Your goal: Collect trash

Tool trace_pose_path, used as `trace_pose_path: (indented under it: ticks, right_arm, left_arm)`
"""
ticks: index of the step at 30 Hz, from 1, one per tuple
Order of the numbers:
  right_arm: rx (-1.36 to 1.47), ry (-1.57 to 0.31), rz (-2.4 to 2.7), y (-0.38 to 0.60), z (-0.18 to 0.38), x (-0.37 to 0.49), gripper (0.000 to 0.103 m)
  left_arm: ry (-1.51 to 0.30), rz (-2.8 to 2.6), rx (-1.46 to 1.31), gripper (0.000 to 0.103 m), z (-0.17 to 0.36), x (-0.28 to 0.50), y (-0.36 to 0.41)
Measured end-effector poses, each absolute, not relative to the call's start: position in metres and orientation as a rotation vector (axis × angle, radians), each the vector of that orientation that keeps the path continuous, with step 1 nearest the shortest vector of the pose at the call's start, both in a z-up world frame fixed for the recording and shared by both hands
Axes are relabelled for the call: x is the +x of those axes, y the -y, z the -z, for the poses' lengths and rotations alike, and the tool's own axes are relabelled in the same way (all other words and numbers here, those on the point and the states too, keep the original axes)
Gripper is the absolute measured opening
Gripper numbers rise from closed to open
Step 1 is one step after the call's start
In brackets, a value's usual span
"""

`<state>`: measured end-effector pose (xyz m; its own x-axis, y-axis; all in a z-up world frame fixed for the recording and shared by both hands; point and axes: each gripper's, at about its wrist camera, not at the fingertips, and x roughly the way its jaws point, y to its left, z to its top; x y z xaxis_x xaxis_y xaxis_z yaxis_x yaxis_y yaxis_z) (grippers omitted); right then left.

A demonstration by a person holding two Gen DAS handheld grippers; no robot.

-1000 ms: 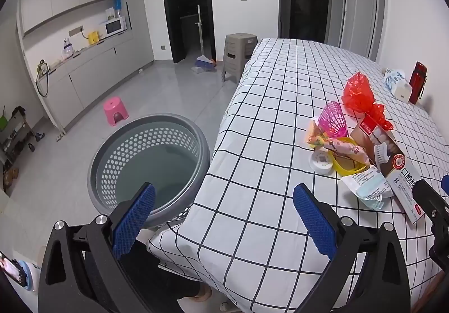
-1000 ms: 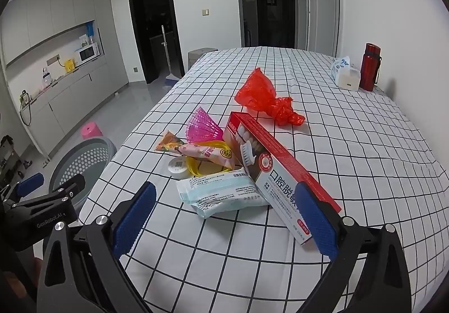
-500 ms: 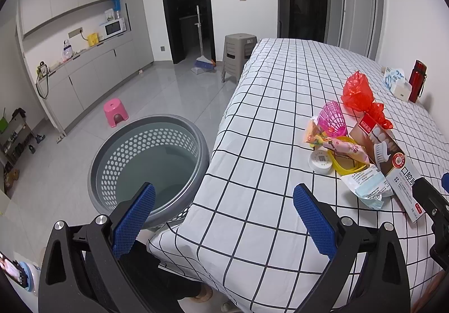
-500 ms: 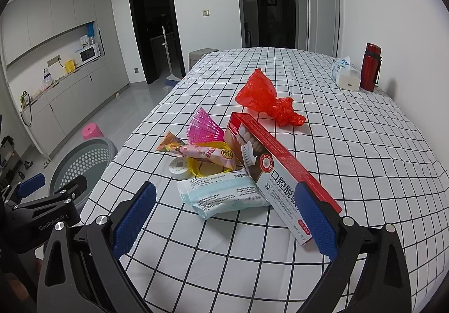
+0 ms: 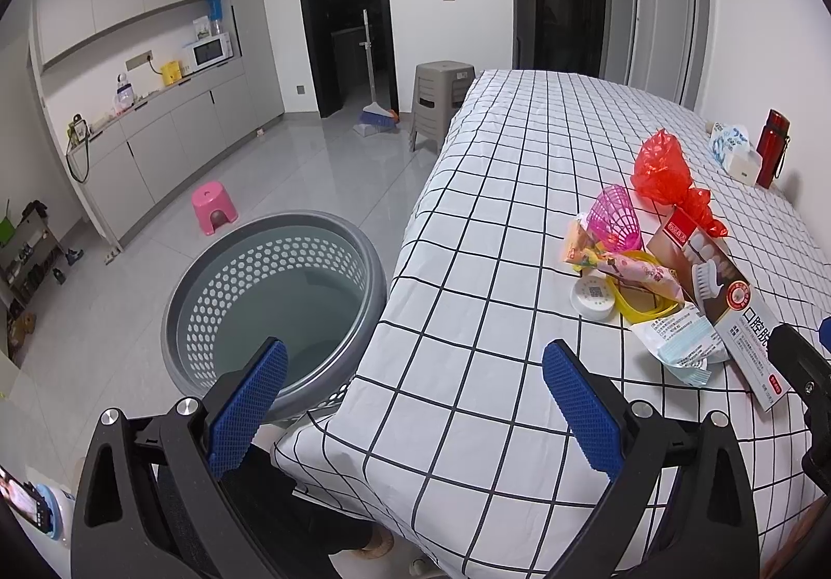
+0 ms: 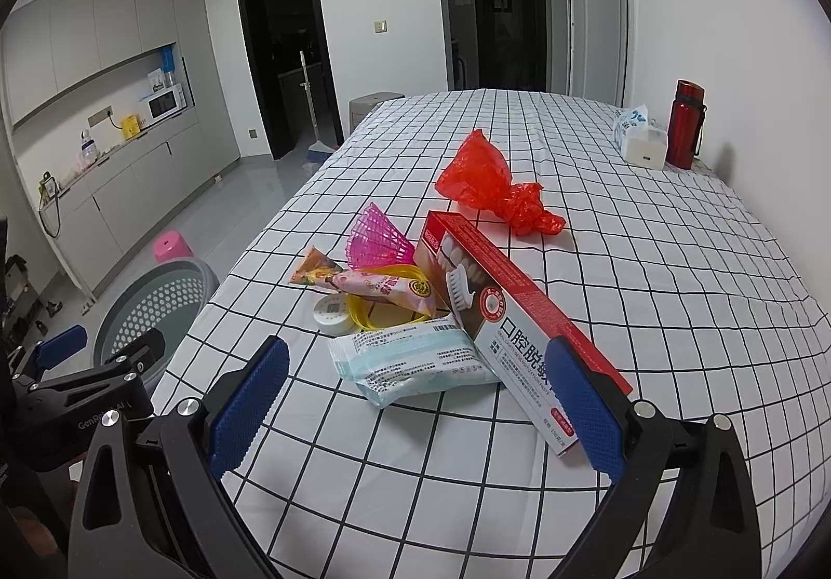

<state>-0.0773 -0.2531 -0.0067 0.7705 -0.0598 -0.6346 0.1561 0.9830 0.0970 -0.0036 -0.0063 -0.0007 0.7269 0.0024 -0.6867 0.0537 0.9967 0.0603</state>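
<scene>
a long bench (image 6: 649, 267) covered in a white cloth with a black grid is seen from both wrist cameras. the left tongs (image 5: 413, 402) are held wide open with nothing between the blue pads, over the near left corner of the bench, above the gap between cloth and basket. the right tongs (image 6: 415, 410) are also held wide open and empty, low over the near end of the bench, with the trash pile just beyond them.

the trash is clustered near the near end of the bench. a red and white toothpaste box (image 6: 514, 319) lies at a slant, its near end reaching the right pad in the right wrist view. a pale blue packet of wipes or masks (image 6: 410, 363) is laid against its left side. behind that, a yellow ring-shaped item (image 6: 384, 314), a pink snack wrapper (image 6: 374, 285) and a small white round lid (image 6: 332, 314) are touching one another. a pink plastic mesh cone (image 6: 379, 241) stands just behind them, and a crumpled red plastic bag (image 6: 493, 187) lies farther back, apart from the rest.

a grey perforated basket (image 5: 275, 293) stands on the floor just beside the bench's left edge. a red flask (image 6: 685, 122) and a tissue pack (image 6: 639, 137) are set by the far right wall. a pink stool (image 5: 213, 205) is seen on the floor beyond the basket.
</scene>
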Motion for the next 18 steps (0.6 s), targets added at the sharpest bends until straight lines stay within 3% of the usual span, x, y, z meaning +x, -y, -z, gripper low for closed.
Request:
trace_pose_path:
  ticks: [18]
  right_arm:
    - [0.148, -0.683, 0.116, 0.2528, 0.0062, -0.0776, 0.094]
  left_arm:
    - [-0.757, 0.029, 0.077, 0.097, 0.0011, -0.0039, 0.0070]
